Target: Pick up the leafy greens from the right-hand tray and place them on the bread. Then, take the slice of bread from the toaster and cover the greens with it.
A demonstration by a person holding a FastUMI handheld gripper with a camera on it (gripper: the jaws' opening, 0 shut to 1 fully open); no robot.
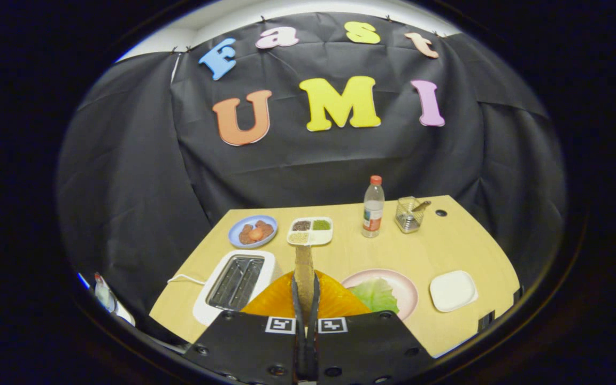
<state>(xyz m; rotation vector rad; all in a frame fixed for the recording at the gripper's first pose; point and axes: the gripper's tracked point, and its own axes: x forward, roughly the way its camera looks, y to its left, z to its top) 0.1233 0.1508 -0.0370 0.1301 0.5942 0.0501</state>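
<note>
Toasted brown bread slice (303, 270) stands pinched edge-on in my gripper (305, 299), above the orange plate (340, 299), beside the white toaster (233, 283); green lettuce (376, 295) lies on the pink plate (407, 286), so next I'd judge lowering it flat.

One gripper (305, 299) is in view, its two fingers (295, 299) closed on one slice of bread (303, 272) standing on edge between them. One wooden surface (447, 251) carries the rest. There is one white toaster (236, 283) with two slots. Plates number four: one blue plate (241, 224) with reddish food, one orange plate (340, 299) under the fingers, one pink plate (407, 286) with one leaf of leafy greens (376, 295), and one white square dish (452, 290). One divided tray (310, 231) has four compartments. One bottle (373, 208) and one wire basket (409, 214) stand at the back.
</note>
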